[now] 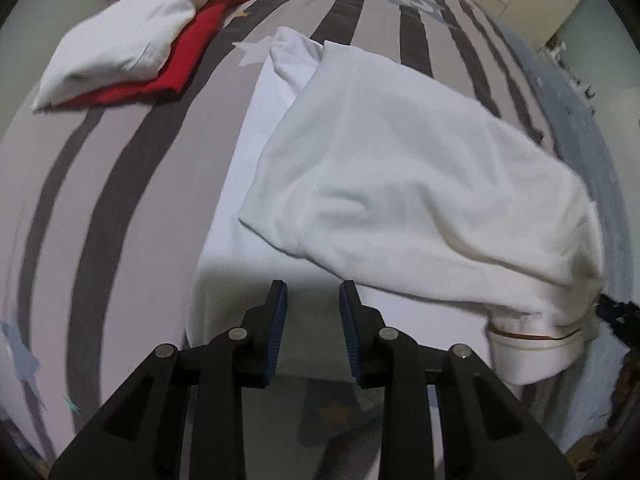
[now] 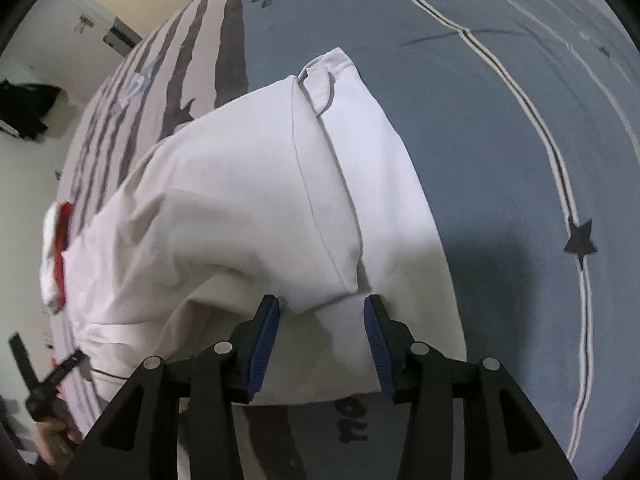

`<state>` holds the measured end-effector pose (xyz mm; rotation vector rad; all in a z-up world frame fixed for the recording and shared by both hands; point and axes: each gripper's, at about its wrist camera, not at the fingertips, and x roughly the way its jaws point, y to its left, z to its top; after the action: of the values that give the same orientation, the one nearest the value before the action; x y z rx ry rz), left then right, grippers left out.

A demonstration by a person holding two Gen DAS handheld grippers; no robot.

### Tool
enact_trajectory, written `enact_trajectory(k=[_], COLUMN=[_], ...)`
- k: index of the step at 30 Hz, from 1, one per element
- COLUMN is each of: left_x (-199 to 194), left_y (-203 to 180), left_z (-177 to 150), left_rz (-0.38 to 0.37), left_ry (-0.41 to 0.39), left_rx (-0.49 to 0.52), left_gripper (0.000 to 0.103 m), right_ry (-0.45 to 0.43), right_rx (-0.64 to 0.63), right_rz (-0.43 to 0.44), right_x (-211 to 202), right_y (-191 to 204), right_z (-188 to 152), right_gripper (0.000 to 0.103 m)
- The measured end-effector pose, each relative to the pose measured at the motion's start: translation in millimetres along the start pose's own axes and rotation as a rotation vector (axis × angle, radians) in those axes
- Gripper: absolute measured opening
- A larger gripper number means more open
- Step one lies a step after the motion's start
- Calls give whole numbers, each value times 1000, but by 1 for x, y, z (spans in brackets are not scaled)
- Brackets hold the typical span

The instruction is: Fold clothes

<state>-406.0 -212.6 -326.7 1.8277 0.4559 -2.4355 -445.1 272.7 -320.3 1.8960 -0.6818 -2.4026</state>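
A white shirt (image 1: 400, 168) lies on the bed with one side folded over its middle. Its striped collar (image 1: 532, 340) bunches at the lower right of the left wrist view. My left gripper (image 1: 313, 294) hovers open over the shirt's near edge with nothing between its fingers. In the right wrist view the same shirt (image 2: 224, 208) fills the centre, and a folded flap's corner (image 2: 344, 288) ends just ahead of my right gripper (image 2: 322, 312). That gripper is open above the cloth. The left gripper (image 2: 44, 376), held by a hand, shows at the lower left.
A folded white garment (image 1: 132, 36) rests on a folded red one (image 1: 188, 52) at the far left of the bed. The bedcover (image 1: 100, 184) is grey with dark stripes and turns blue-grey (image 2: 460, 100) with star prints. A wall and cupboards lie beyond the bed.
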Motion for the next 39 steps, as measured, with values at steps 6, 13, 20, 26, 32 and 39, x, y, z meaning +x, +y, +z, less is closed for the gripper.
enact_trajectory(k=[6,13,20,26,32,39], left_x=[0,9,6,-40,9,16], left_y=[0,11,-4,-6,14,14], left_z=[-3,11,21,17,2,0], left_rz=[-132,-109,-91,-125,-44,-42], left_ry=[24,-4,-65,-174,-60,-28], left_rx=[-51,-139,-26,25,6,16], left_gripper=[38,41,5,1,1,0], right_ry=[-22,-30,-54,-83,-61,-17], right_rx=[76,72,-15,-59,-76,-115], right_rz=[82,72,55,40,14,-10], right_x=[4,17,15,-2,-2,17], right_y=[1,11,19,16,0,-4], right_z=[13,25,28,29,24,12], right_gripper=[43,37,11,7,5,2])
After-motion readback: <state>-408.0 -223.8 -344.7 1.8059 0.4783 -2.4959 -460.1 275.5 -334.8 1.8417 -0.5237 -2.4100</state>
